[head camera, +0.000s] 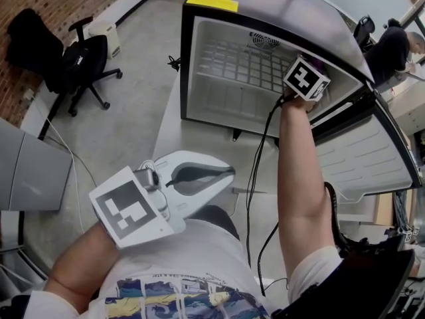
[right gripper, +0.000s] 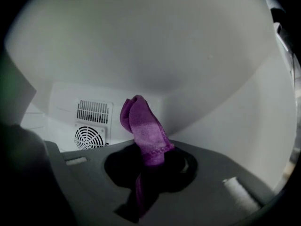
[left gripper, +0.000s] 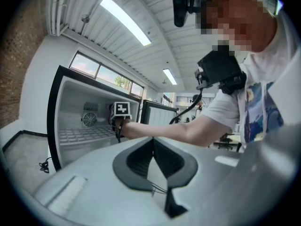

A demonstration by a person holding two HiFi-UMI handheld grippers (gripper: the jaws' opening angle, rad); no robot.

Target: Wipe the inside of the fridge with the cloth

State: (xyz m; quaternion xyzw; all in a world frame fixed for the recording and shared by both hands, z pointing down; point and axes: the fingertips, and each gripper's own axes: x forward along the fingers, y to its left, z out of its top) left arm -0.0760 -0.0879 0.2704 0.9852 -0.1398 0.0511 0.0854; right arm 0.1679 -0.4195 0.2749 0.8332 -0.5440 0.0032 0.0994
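Note:
A small white-lined fridge (head camera: 199, 58) stands open with its door (head camera: 372, 158) swung to the right. My right gripper (right gripper: 150, 149) reaches into the upper right of the cavity, shut on a purple cloth (right gripper: 143, 126). The cloth sticks up from the jaws toward the white inner wall, near where it meets the ceiling. In the head view only that gripper's marker cube (head camera: 307, 78) shows, and its jaws are hidden behind it. My left gripper (head camera: 222, 173) hangs outside the fridge by the person's torso, jaws shut and holding nothing. It looks toward the fridge (left gripper: 66, 121).
A wire shelf (head camera: 246, 65) spans the fridge interior and a round fan grille (right gripper: 89, 138) sits on the back wall. A black cable (head camera: 259, 165) trails from the right gripper. A black office chair (head camera: 80, 58) stands left. A seated person (head camera: 392, 45) is at the back right.

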